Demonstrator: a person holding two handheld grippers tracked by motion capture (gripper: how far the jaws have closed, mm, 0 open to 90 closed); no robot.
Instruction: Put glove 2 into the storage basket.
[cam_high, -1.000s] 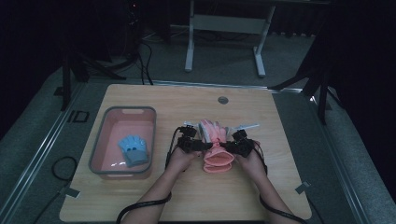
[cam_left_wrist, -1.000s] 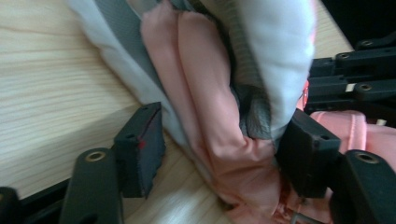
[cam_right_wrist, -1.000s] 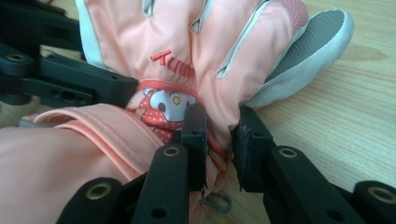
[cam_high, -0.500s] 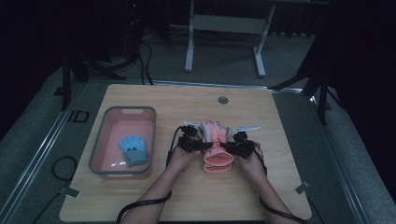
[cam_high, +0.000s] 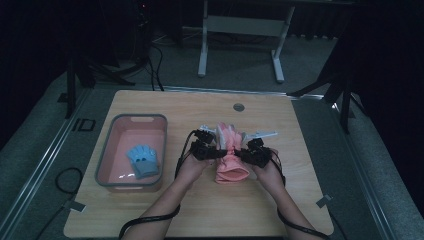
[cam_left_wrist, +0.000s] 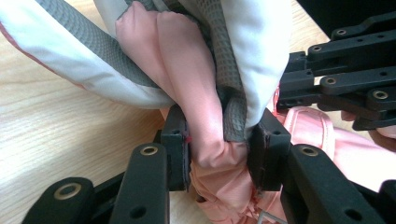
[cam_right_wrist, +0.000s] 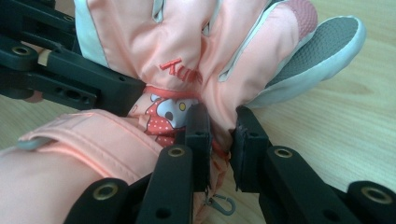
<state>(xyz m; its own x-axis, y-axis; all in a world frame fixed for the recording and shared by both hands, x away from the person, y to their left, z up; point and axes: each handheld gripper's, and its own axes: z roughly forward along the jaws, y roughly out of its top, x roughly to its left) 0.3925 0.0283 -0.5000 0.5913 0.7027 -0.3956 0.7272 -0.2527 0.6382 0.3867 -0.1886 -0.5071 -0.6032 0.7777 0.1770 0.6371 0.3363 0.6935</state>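
Glove pinched from both sides at mid-table

Pink glove (cam_high: 231, 159) lies on the table (cam_high: 300, 200), both grippers' jaws clamped on its wrist: left gripper (cam_high: 220, 152), just closed, and right gripper (cam_high: 239, 154). A grey-rimmed tub (cam_high: 131, 120) holding a blue glove (cam_high: 142, 160) sits well left, clear.

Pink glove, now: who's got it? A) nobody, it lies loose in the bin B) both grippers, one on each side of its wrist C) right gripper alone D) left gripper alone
B: in the high view the left gripper and the right gripper pinch the pink glove from opposite sides, and each gripper view shows its own jaws pressed on bunched pink fabric; the bin holds a blue glove instead.
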